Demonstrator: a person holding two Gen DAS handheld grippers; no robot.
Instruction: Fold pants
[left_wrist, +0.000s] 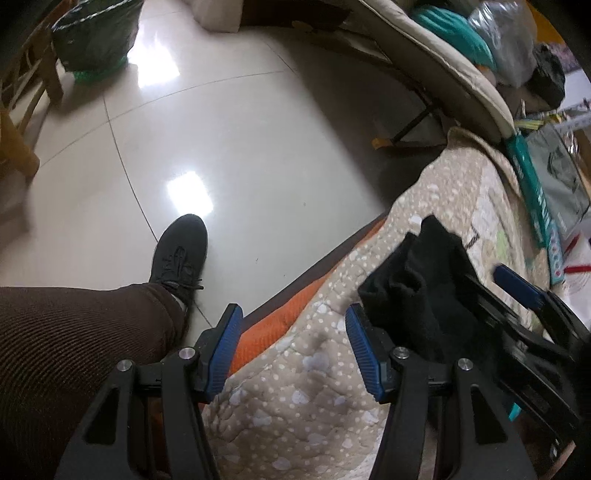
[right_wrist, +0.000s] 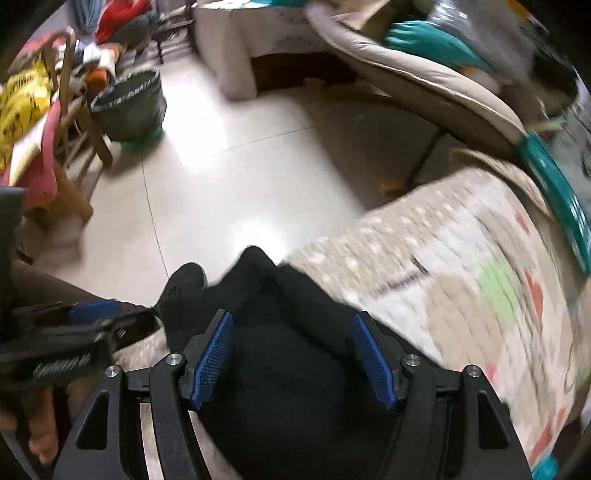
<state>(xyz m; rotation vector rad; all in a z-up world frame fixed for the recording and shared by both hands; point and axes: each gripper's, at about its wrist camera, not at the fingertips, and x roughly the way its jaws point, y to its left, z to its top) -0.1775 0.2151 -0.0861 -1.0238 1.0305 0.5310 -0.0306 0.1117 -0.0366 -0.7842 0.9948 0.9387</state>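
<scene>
The black fabric pants (left_wrist: 421, 291) are seen bunched in a loose heap on a beige quilted bed cover (left_wrist: 306, 373) dotted with white spots, close to its edge above a glossy pale tiled floor (left_wrist: 229, 140). The left gripper (left_wrist: 293, 350) is held with its blue ribbed pads spread apart over the bare quilt, just beside the heap, with nothing between them. In the right wrist view, blurred by motion, the right gripper (right_wrist: 291, 358) is seen with its jaws wide apart directly above the dark cloth (right_wrist: 295, 314); no pinch on it is visible. A black lace-up shoe (left_wrist: 183, 251) and a brown ribbed trouser leg (left_wrist: 74, 339) of the person are seen at the left.
</scene>
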